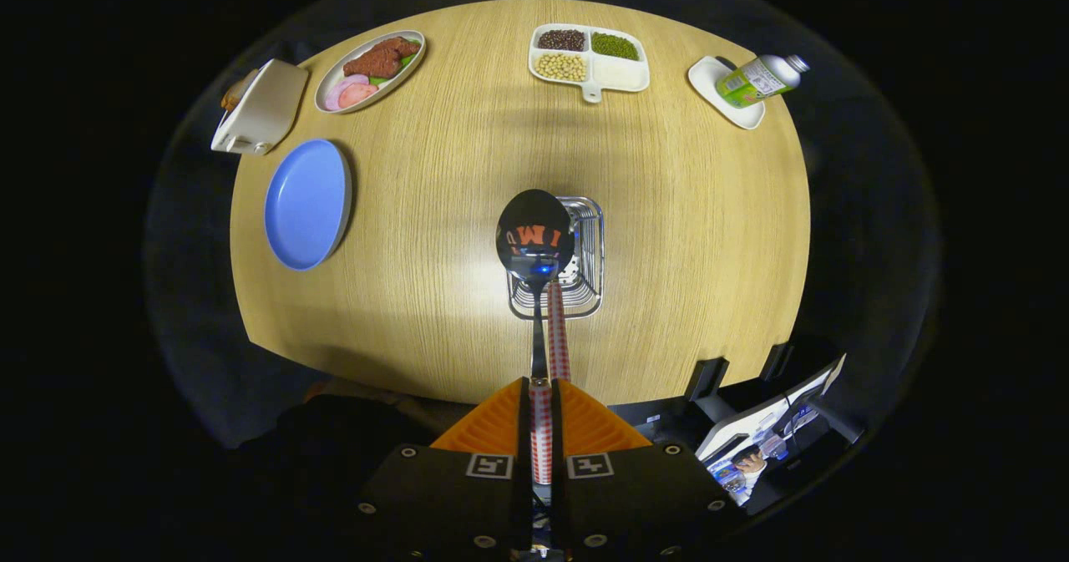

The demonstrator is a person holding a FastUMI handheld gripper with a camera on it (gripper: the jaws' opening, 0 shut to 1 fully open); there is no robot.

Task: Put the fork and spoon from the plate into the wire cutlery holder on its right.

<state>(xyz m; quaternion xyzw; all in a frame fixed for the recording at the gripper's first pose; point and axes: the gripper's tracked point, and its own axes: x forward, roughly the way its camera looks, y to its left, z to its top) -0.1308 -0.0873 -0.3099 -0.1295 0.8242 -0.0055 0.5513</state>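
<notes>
Gripper view: the spoon [535, 236] sticks out ahead of the gripper [541, 416], its bowl over the wire holder [582, 255] on the table [701, 228]. Both fingers clamp its checked handle. The blue plate [306, 203] sits well left.

- Round wooden table [685, 211], brightly lit at its centre, dimmer toward the rim.
- Dark surroundings beyond the table.
- A desk with a monitor [772, 420] near the table's edge.

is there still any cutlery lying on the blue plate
No, the blue plate is bare; the spoon is in the jaws.
</notes>
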